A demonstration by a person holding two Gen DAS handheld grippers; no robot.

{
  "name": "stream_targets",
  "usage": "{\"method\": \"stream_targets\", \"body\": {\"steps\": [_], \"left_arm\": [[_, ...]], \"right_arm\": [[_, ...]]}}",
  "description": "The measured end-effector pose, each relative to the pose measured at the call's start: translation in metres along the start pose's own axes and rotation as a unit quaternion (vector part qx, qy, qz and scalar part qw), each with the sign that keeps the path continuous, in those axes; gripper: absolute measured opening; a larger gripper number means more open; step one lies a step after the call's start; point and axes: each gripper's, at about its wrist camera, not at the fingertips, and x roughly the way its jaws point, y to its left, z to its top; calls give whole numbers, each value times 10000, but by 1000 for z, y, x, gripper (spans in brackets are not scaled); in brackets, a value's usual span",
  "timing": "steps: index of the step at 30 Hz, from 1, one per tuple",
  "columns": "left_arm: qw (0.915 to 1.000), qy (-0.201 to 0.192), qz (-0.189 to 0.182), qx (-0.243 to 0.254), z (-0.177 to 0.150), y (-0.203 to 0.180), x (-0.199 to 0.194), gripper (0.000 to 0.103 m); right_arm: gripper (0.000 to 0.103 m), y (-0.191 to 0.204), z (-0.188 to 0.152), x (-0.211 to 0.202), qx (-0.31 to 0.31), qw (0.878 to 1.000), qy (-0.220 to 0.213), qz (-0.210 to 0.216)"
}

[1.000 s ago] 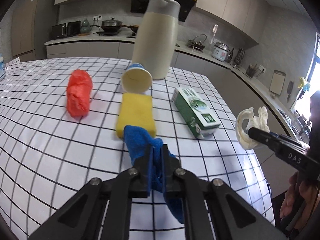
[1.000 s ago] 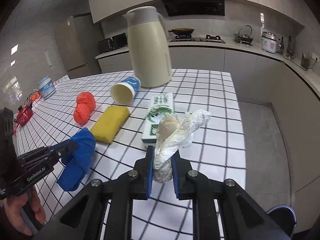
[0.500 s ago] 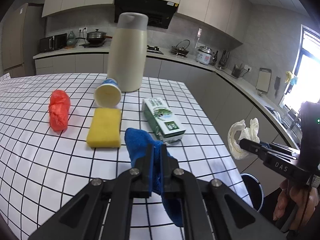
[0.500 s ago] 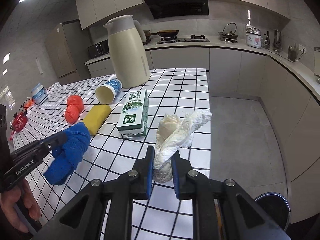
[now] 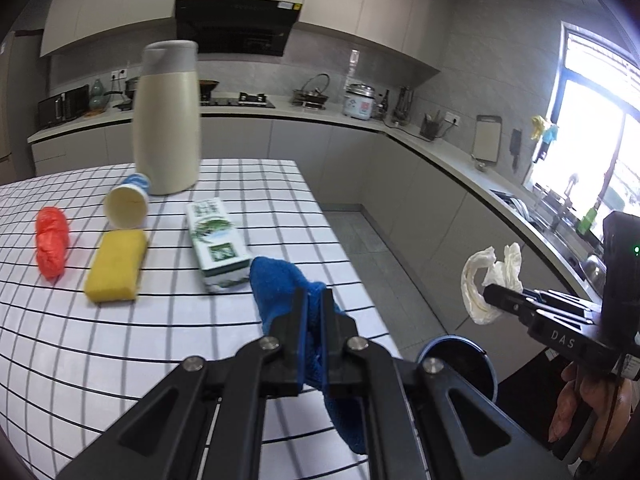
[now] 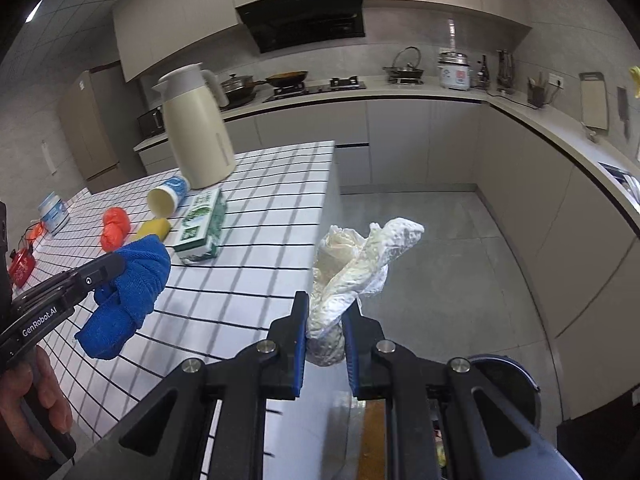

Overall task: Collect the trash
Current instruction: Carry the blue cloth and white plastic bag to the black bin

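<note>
Pinching a crumpled blue terry cloth (image 5: 280, 284), the left gripper (image 5: 311, 308) is hanging past the bench (image 5: 120, 320) edge, while the right gripper (image 6: 325, 322) is clamping a wadded white plastic bag (image 6: 356, 264) above the round dark bin (image 6: 504, 384), likely for dropping.

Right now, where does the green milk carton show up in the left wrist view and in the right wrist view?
Left wrist view: green milk carton lies left of centre on the grid-patterned table, right of the yellow sponge.
Right wrist view: the carton lies at middle left, beyond the blue cloth.
Shared landmark: the cream thermos jug, standing behind the carton in both.
</note>
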Motion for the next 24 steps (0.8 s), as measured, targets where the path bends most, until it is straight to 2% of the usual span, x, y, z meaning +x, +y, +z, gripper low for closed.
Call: {"method": "stream_targets", "body": {"steps": [8, 15, 24], "left_arm": [[9990, 103, -326, 285, -6, -66, 14, 5], [9972, 264, -538, 438, -19, -115, 26, 5], [9932, 598, -820, 574, -50, -186, 52, 5]], "right_arm": [[18, -70, -25, -42, 337, 9986, -31, -416], [18, -121, -49, -69, 491, 9970, 26, -592], [18, -184, -90, -84, 594, 9951, 349, -710]]}}
